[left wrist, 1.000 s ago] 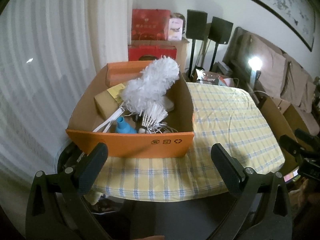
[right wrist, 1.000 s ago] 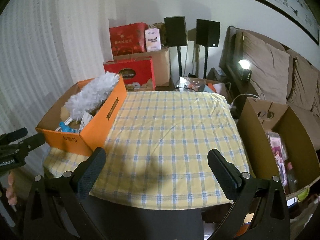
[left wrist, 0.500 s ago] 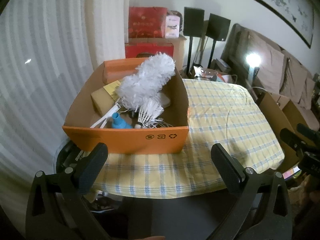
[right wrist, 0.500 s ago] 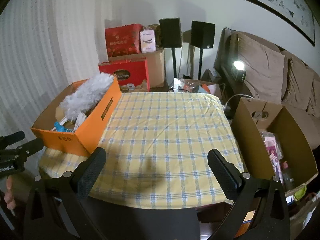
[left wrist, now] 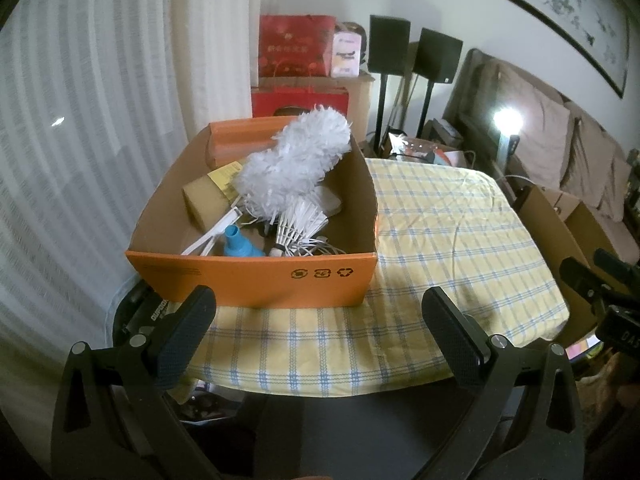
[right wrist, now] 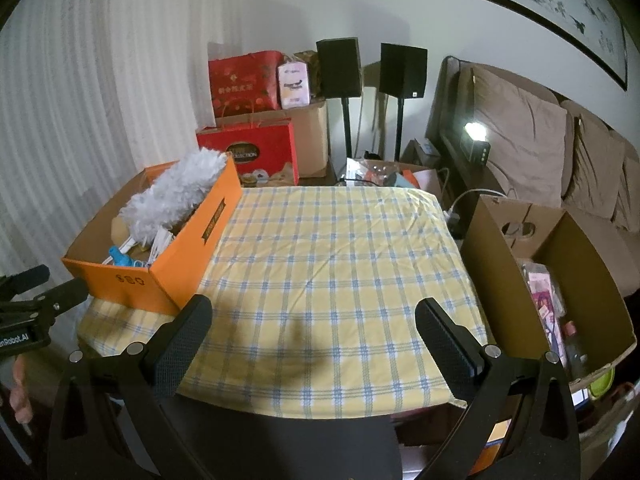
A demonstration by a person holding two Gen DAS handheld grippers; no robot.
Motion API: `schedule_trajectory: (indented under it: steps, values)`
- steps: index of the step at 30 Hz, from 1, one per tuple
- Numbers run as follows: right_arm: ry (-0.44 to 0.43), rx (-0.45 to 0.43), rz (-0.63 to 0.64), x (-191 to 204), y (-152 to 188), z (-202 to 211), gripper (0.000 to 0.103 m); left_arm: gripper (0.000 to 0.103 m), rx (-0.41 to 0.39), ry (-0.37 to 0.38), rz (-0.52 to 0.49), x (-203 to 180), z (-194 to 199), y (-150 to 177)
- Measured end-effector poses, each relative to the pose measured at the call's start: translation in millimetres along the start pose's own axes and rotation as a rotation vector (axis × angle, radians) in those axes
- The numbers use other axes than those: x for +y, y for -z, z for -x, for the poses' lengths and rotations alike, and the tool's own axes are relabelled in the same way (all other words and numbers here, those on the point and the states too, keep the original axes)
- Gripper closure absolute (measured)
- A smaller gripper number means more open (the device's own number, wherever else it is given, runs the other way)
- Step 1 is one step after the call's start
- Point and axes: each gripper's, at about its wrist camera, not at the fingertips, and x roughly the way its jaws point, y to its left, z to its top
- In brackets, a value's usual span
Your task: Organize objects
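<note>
both the left gripper and right gripper hang spread wide, empty; the orange box sits at the table's near left. reach over its near wall, pinch the white duster low

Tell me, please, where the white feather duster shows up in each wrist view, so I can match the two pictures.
Left wrist view: the feather duster sits centre frame, poking out of the orange box straight ahead.
Right wrist view: the feather duster lies at the left, in the same orange box.
Shared landmark: the red gift bag behind the box.
</note>
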Motion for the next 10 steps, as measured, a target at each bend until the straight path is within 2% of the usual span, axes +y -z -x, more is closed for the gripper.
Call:
schedule_trajectory:
  steps: [10]
  values:
    - [-0.003, 0.004, -0.004, 0.3, 0.6, 0.0, 0.001, 0.000, -0.014, -0.023, 0.003, 0.7, 0.9, 0.3]
